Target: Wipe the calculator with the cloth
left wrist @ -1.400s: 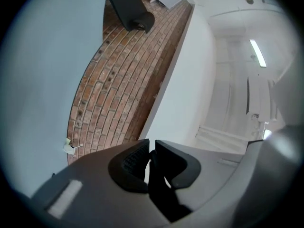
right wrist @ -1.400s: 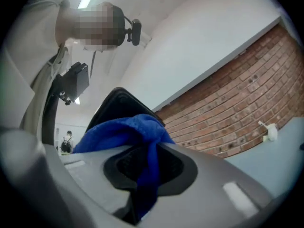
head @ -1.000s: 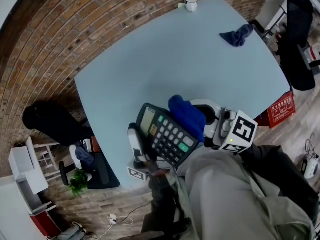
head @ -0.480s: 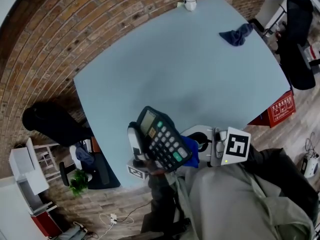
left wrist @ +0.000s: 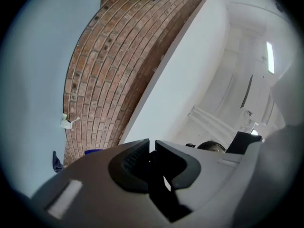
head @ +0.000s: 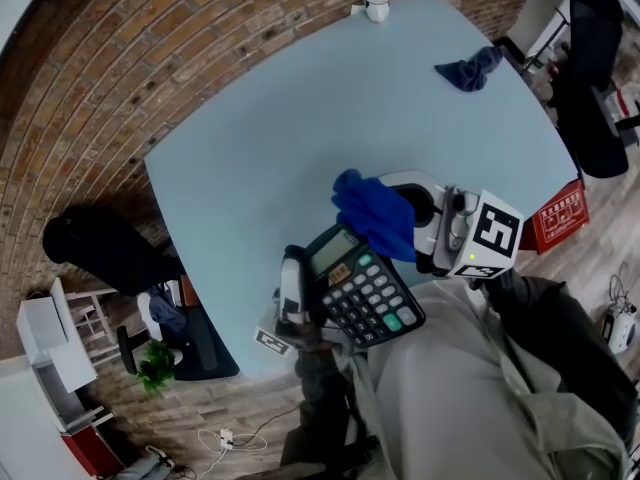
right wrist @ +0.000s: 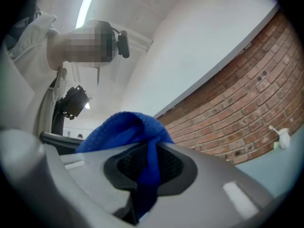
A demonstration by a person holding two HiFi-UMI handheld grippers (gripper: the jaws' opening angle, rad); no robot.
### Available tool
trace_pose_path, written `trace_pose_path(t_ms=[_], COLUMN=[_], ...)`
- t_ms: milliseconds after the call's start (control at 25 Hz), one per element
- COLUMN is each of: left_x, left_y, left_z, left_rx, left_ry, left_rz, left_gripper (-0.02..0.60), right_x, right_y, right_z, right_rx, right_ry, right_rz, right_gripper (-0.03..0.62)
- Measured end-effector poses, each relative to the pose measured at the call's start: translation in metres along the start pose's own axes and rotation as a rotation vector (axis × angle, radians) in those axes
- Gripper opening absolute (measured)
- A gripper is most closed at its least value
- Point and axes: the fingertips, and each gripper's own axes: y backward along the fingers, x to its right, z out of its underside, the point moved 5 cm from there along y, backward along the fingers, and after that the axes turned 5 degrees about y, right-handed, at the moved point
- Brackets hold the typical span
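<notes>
Your left gripper [head: 291,298] has its jaws drawn narrow and clamped on the left edge of the calculator [head: 364,288]. In the left gripper view the dark edge of that calculator [left wrist: 159,191] sits pinched between the two pads, and the gripper points up toward a brick wall [left wrist: 102,80].

You hold the calculator off the table [head: 300,118], over its near edge and close to your body. It is tilted, with the display and keys facing up at you, the display at the upper left end and the green key at the lower right.

Your right gripper [right wrist: 147,167] is closed on the cloth [right wrist: 124,127]. A strip of the blue fabric runs down between the pads, and a thick fold bulges out above them. From the head view the cloth [head: 375,213] hangs in a bunch in front of that gripper, just above and to the right of the display end of the calculator. Whether the fabric touches the case there, I cannot tell.

Far across the table, well apart from your hands, a second, darker cloth [head: 468,69] lies crumpled near the right edge, and a white cup [head: 377,5] stands at the far corner
</notes>
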Motion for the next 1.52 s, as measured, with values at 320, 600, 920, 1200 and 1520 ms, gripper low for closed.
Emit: trace_pose_path(t_ms=[320,600,920,1200,1520], left_x=[-0.007,-0.005,-0.012,-0.008,-0.007], left_y=[0.001,0.011,0.004,0.016,0.010], left_z=[0.007,-0.013,-0.005,-0.014,-0.005], left_rx=[0.029,0.076,-0.066,-0.099,-0.140], left_ry=[0.030,-0.105,-0.423,-0.581,-0.654], left_rz=[-0.019,-0.118,-0.323,-0.401,-0.430], left_gripper=[0.040,0.040,0.041,0.041,0.043], right_x=[-0.035,-0.004,-0.070,-0.136,-0.041], right_y=[-0.015,0.016,-0.007,-0.016,-0.028], right_z=[0.063,-0.002,0.021,0.042,0.038], right_rx=[-0.149,-0.010,-0.534,-0.587,-0.710], right_ry=[-0.168,-0.020,0.784,0.941,0.990], right_rz=[-0.210,-0.057,-0.116,-0.375,-0.009], right_gripper=[0.051,0.051,0.051,0.051,0.052])
